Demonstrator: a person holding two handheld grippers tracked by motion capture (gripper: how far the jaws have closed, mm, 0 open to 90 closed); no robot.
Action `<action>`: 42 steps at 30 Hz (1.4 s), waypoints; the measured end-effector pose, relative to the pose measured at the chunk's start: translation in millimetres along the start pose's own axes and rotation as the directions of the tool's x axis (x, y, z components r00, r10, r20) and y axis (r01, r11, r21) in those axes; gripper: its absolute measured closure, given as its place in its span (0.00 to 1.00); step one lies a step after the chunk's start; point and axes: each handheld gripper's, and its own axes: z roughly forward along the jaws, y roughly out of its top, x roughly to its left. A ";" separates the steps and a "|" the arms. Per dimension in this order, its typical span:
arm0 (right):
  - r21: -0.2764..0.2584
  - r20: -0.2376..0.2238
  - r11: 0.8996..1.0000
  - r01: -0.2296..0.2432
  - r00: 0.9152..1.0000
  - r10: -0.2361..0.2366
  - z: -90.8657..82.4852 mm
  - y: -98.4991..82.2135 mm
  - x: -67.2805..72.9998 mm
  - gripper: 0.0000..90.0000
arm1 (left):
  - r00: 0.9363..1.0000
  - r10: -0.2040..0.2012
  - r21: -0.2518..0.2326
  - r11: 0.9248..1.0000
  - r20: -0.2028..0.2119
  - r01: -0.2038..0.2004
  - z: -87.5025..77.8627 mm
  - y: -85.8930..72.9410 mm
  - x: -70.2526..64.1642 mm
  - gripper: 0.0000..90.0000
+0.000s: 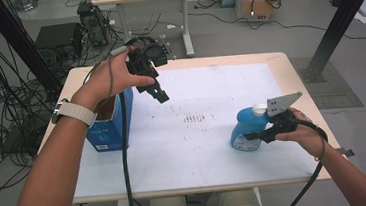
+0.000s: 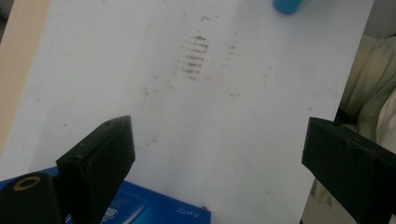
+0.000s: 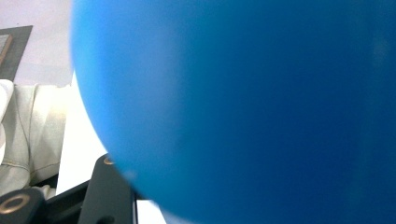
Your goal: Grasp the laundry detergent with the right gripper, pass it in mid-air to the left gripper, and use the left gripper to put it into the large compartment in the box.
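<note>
Bottle (image 1: pixel 246 130) stood upright near the table's (image 1: pixel 186 168) right edge, clamped in the right gripper (image 1: pixel 261 135); left gripper (image 1: pixel 156 91), jaws wide and empty, hovered well apart leftward beside the blue box (image 1: pixel 110 129).

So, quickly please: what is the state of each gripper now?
Left gripper: open, holding nothing, raised above the table beside the blue box.
Right gripper: closed on the blue bottle with the white cap.

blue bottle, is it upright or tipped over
Upright: the blue bottle stands on the table, white cap on top, right gripper clamped on it.
</note>
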 end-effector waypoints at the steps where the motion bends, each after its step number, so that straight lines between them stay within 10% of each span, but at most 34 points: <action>1: 0.000 0.000 1.000 -0.001 1.000 0.001 0.0 -0.1 0.1 0.48 | 1.000 0.000 0.000 1.000 -0.001 0.000 0.1 0.2 -0.1 0.11; 42: -0.003 0.005 1.000 -0.004 1.000 0.004 0.0 -0.6 0.3 0.49 | 1.000 -0.003 -0.001 1.000 -0.011 0.003 -2.4 -0.3 -2.8 0.11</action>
